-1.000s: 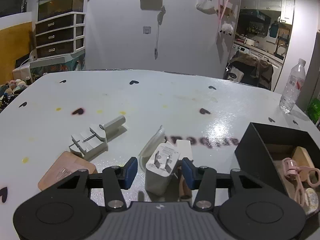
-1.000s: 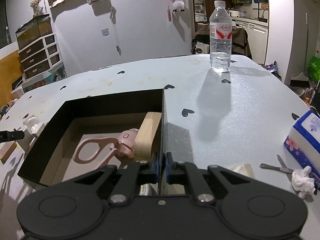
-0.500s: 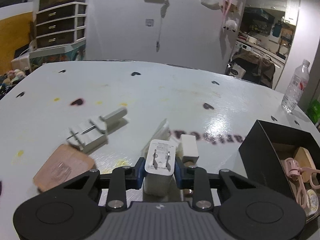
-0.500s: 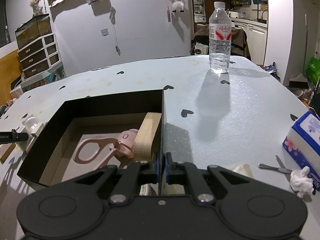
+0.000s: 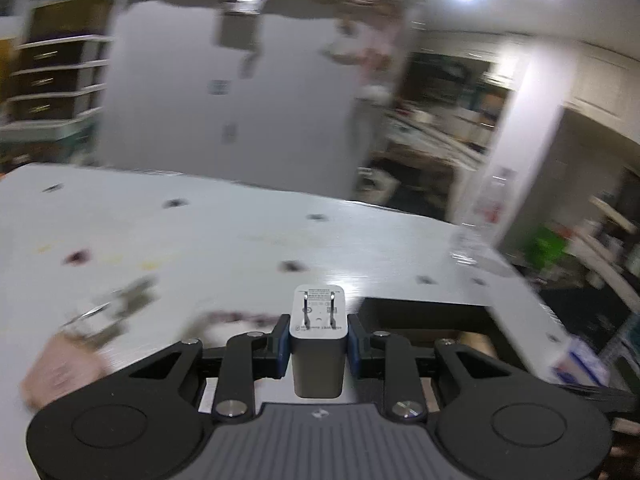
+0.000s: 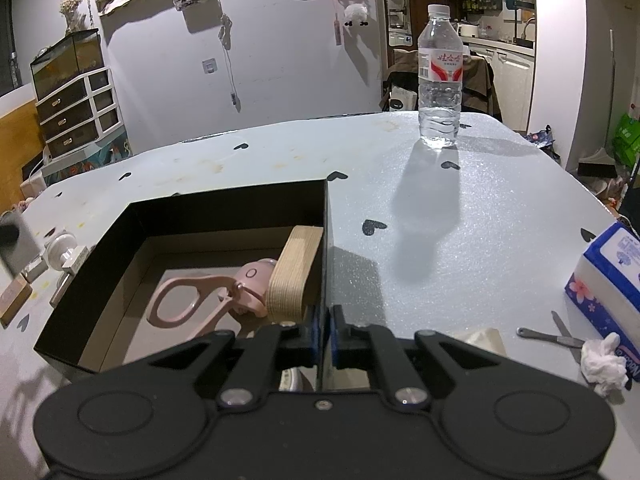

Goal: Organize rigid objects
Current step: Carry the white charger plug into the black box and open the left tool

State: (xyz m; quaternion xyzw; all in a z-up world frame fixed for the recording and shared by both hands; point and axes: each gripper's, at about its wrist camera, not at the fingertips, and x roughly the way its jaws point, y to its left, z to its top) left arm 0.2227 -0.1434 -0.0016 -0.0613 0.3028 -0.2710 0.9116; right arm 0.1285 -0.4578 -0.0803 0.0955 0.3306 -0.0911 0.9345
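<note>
Left wrist view: left gripper (image 5: 319, 346) clamped on a white charger (image 5: 319, 338), prongs pointing forward, raised above the table (image 5: 240, 240), black box (image 5: 424, 310) just ahead to the right. Background blurred.

Right wrist view: right gripper (image 6: 323, 330) pinched on the right wall of the black box (image 6: 224, 210), which sits on the table (image 6: 480, 220). Inside, a pink eyelash curler (image 6: 200, 298) touching a tilted wooden block (image 6: 294, 274). Upright water bottle (image 6: 439, 80) far behind; tissue pack (image 6: 612, 280) at right.

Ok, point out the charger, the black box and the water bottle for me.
charger (image 5: 319, 322): left wrist view, on its pronged white face.
black box (image 6: 224, 209): right wrist view, on its far inner wall.
water bottle (image 6: 440, 65): right wrist view, on its red label.
</note>
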